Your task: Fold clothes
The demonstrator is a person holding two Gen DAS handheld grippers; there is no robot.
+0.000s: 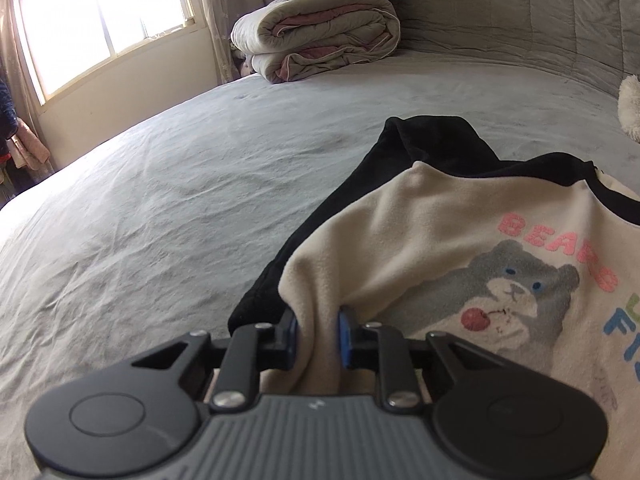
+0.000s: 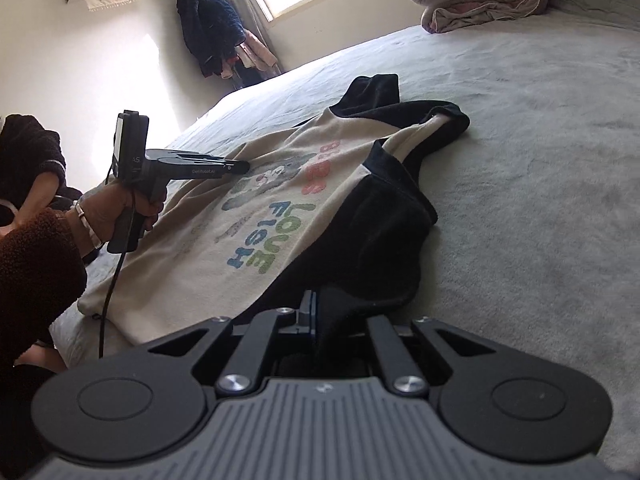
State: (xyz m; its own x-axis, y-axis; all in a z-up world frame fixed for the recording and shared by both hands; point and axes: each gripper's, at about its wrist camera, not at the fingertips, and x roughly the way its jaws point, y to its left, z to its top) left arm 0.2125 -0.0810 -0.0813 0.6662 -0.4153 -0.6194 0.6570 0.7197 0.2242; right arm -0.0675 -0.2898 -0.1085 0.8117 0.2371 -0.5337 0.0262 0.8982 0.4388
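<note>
Fingers of both grippers, left gripper (image 1: 318, 330) and right gripper (image 2: 320, 312), pinch the cream-and-black fleece bear-print sweatshirt (image 2: 224, 216) on the grey bedsheet (image 2: 520, 160), left on its cream side, right on a black sleeve, apparently mid-fold, ready to carry cloth inward.

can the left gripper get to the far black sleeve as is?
Probably not yet: the left gripper is shut on a bunch of the sweatshirt's cream fabric. The far black sleeve lies unobstructed on the bed, so it must release first.
</note>
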